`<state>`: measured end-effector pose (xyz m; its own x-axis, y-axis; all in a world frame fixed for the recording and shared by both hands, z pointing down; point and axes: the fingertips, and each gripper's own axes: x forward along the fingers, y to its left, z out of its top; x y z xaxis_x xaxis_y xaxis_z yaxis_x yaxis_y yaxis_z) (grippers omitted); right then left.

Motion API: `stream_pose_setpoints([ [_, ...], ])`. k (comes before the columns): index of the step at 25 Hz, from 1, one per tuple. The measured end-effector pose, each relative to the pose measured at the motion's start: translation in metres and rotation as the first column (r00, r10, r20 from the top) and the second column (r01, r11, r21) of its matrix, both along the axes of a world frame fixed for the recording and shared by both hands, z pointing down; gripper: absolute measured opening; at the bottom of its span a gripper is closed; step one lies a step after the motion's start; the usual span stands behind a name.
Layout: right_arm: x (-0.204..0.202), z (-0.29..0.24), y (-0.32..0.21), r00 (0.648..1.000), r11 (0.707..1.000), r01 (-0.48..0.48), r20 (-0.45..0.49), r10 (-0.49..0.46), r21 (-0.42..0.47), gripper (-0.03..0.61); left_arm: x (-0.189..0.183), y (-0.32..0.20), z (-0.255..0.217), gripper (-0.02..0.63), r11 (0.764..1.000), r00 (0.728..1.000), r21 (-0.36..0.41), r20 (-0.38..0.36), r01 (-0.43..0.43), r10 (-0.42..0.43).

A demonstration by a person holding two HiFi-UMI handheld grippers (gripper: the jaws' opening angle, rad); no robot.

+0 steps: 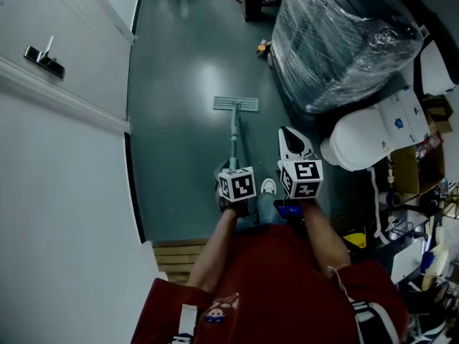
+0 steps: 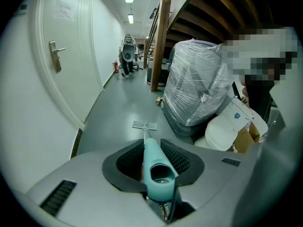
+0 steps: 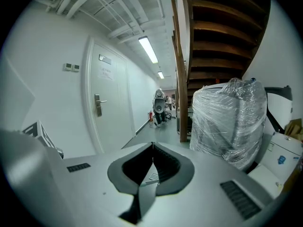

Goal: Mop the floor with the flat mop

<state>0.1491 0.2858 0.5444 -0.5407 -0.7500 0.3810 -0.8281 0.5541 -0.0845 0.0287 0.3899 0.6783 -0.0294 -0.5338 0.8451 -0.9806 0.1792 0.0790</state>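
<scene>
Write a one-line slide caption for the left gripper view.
Left gripper clamps the teal mop handle, flat mop head on the grey corridor floor near a plastic-wrapped load.

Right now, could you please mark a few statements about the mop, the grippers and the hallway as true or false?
1. The left gripper is shut on the flat mop's handle. True.
2. The right gripper grips the handle too. False: its jaws are together with nothing between them.
3. The mop head lies flat on the floor. True.
4. The mop head touches the plastic-wrapped bundle. False: bare floor separates them.
5. The door on the left stands open. False: it is closed.
</scene>
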Motion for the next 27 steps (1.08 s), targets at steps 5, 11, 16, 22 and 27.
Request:
stream_pose_setpoints([
  [5,-0.011,-0.008,0.017,1.0,1.0,0.024,-0.01,-0.024,0.017,0.018,-0.005,0.016,-0.007,0.124,1.0,1.0,0.011,-0.004,-0.009,0.009],
  [11,-0.006,-0.013,0.021,0.999,0.999,0.036,-0.016,-0.036,0.033,0.018,0.004,0.026,-0.005,0.124,1.0,1.0,0.01,-0.001,-0.014,0.014],
  [16,-0.005,-0.011,0.023,0.999,0.999,0.032,-0.017,-0.031,0.029,0.018,0.005,0.032,-0.001,0.124,1.0,1.0,0.001,0.003,-0.019,0.019],
  [22,-0.002,-0.008,0.021,0.999,0.999,0.032,-0.017,-0.032,0.022,0.018,0.006,0.029,-0.003,0.124,1.0,1.0,0.006,0.003,-0.014,0.014],
  [27,-0.003,-0.005,0.02,1.0,0.999,0.027,-0.015,-0.026,0.02,0.018,0.004,0.028,-0.002,0.124,1.0,1.0,0.008,0.003,-0.015,0.015],
])
